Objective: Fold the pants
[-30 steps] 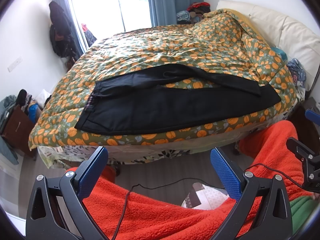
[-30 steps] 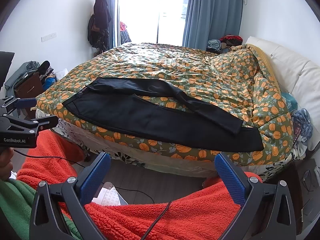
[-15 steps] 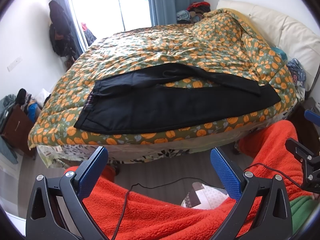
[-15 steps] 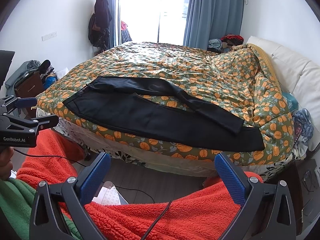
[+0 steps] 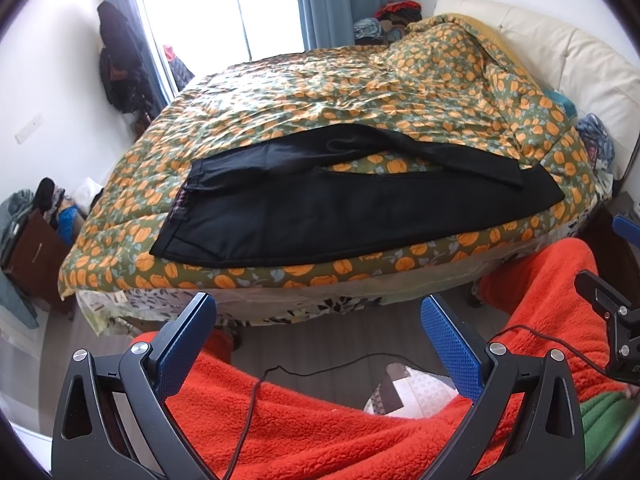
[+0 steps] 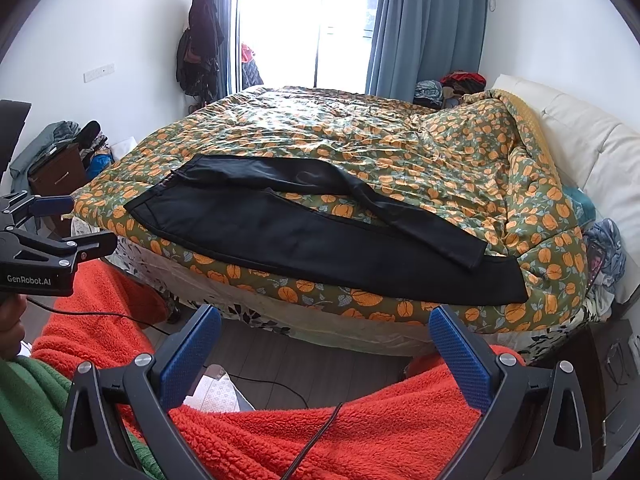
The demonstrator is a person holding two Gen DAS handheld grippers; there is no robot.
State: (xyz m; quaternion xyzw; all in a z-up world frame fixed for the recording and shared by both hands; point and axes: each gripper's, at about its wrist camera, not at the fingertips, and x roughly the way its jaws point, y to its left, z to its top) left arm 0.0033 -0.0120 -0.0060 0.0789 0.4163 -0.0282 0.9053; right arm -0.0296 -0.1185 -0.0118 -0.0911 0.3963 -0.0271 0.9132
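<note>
One pair of black pants (image 5: 360, 216) lay spread flat near the front edge of a bed (image 5: 400, 92) covered in an orange-flowered quilt, its two legs slightly parted. The left gripper (image 5: 318, 334), marked "GenRobot.AI" on its side, and the right gripper (image 6: 326, 338) made two in all. Both hovered low over an orange blanket (image 6: 320, 432), aimed toward the bed, well apart from the pants, with fingers spread wide and holding nothing.
</note>
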